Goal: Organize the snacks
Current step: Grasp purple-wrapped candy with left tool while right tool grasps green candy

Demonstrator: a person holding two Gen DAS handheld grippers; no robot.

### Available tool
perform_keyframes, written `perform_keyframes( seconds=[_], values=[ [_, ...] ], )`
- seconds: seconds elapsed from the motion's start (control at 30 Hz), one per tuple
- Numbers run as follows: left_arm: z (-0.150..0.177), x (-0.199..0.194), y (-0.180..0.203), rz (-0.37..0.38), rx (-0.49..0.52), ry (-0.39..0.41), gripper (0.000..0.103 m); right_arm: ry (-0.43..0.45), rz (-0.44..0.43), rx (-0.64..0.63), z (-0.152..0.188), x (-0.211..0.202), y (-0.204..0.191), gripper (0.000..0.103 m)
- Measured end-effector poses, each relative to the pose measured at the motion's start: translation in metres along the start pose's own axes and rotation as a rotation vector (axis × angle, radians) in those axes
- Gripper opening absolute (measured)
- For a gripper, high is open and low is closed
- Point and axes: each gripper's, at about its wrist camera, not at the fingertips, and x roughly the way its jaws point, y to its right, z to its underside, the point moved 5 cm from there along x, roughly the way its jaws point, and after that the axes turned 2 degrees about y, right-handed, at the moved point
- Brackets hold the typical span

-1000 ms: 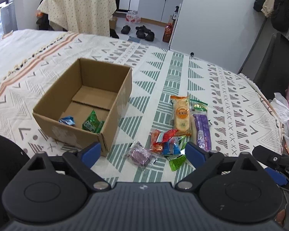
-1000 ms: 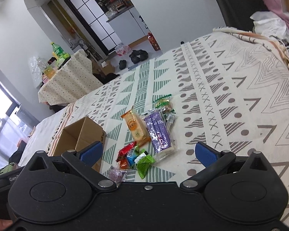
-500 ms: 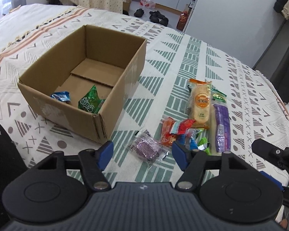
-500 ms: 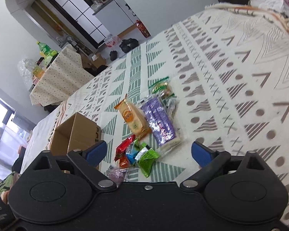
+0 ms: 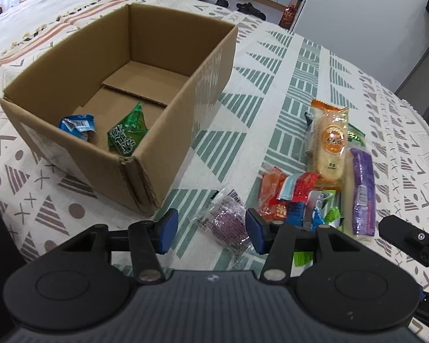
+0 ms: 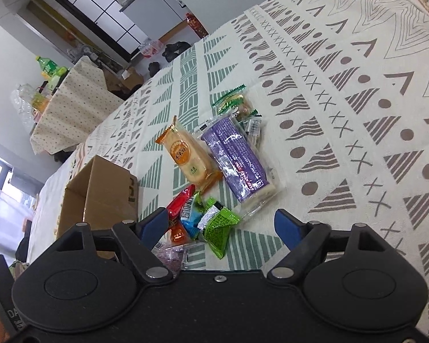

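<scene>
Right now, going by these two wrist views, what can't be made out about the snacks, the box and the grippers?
- Cardboard box: the near inner corner is hidden by its own wall in the left wrist view; the right wrist view shows only its outside.
- Purple packet: between the closing left gripper pads; contact unclear. In the right wrist view the gripper body covers most of it.
- Green packet: below the closing right gripper, untouched.
- Wrapper print: too small to read.

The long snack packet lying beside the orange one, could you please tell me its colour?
Purple, with clear edges; the long snack packet shows best in the right wrist view.
</scene>
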Motion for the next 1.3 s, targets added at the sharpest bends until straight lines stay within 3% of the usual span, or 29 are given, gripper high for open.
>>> perform_keyframes(
  seconds=[0.17, 0.4, 0.77, 0.9, 1.03, 1.2, 1.3],
  values=[
    [0.001, 0.012, 0.0, 0.004, -0.003, -0.009, 0.051, -0.024, 0.013, 0.017, 0.002, 0.013, 0.001, 0.079],
    [-0.002, 0.018, -0.001, 0.006, 0.002, 0.015, 0.054, -0.065, 0.022, 0.045, 0.006, 0.028, 0.004, 0.067],
    [0.006, 0.019, 0.001, 0.051, 0.005, 0.001, 0.054, -0.121, 0.02, 0.042, 0.016, 0.052, -0.007, 0.061],
    [0.008, 0.02, 0.002, 0.062, 0.004, -0.001, 0.054, -0.13, 0.02, 0.051, 0.018, 0.062, -0.012, 0.053],
    [0.01, 0.019, 0.007, 0.109, -0.005, -0.009, 0.034, -0.123, 0.023, 0.044, 0.02, 0.062, -0.012, 0.046],
    [0.009, 0.013, 0.007, 0.125, -0.011, -0.021, 0.028, -0.115, 0.023, 0.04, 0.021, 0.059, -0.011, 0.037],
    [0.007, 0.006, 0.007, 0.127, -0.01, -0.006, 0.028, -0.097, 0.01, 0.036, 0.019, 0.053, -0.012, 0.02]
  ],
)
